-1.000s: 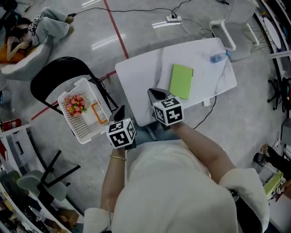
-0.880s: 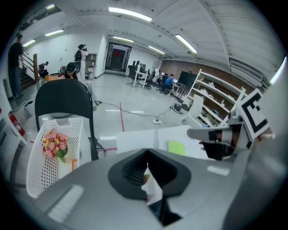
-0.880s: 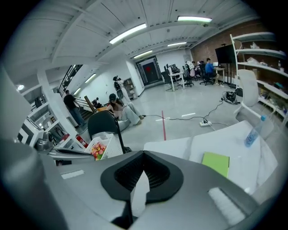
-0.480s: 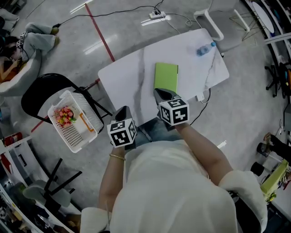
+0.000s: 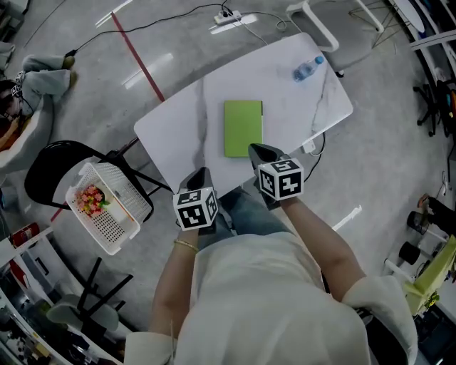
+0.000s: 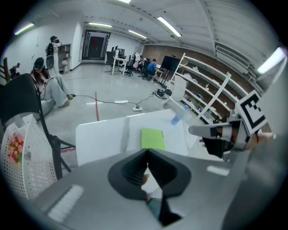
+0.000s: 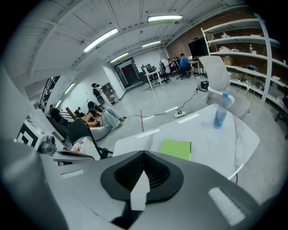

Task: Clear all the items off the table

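Observation:
A green notebook (image 5: 242, 127) lies flat in the middle of the white table (image 5: 171, 132); it also shows in the left gripper view (image 6: 152, 138) and the right gripper view (image 7: 176, 148). A clear water bottle (image 5: 306, 69) lies at the table's far right corner. My left gripper (image 5: 201, 175) hangs shut and empty at the table's near edge, short of the notebook. My right gripper (image 5: 257, 150), also shut and empty, hovers over the near edge just right of the notebook's near corner. In their own views both left jaws (image 6: 147, 150) and right jaws (image 7: 144, 153) meet with nothing between them.
A white perforated basket (image 5: 107, 207) with a colourful item and an orange packet sits on a black chair (image 5: 53, 167) left of the table. A cable and power strip (image 5: 228, 16) run on the floor beyond. People sit far left. White shelving stands at the right.
Both grippers have swung away from the basket side toward the table. The notebook now lies straight ahead of them, and the basket has dropped back to the left.

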Demonstrator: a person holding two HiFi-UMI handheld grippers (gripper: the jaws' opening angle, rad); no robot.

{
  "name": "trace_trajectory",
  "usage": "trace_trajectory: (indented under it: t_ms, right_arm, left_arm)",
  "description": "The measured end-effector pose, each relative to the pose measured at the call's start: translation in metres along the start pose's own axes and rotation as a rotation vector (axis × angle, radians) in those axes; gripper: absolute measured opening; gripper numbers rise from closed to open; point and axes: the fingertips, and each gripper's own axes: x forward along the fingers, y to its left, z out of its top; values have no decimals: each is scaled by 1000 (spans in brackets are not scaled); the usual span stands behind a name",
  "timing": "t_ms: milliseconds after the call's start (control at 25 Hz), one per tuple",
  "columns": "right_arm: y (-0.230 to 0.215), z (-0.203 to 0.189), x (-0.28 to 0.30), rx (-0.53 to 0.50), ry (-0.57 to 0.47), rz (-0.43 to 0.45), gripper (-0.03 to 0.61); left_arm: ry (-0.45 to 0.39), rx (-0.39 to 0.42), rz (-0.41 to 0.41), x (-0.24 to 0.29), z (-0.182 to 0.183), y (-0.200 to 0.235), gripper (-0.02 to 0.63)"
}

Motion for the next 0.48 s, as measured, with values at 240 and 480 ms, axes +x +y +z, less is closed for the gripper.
trace_trajectory:
  t_ms: [240,480]
  right_arm:
    - [-53,-23,18,67,44,-36,-3]
    - [-94,-51,49,104,97,-49,37]
  left_arm:
    - [75,-6,-32,55,-12,-12,9]
    - [141,-22,-45,108,-27,-11,9]
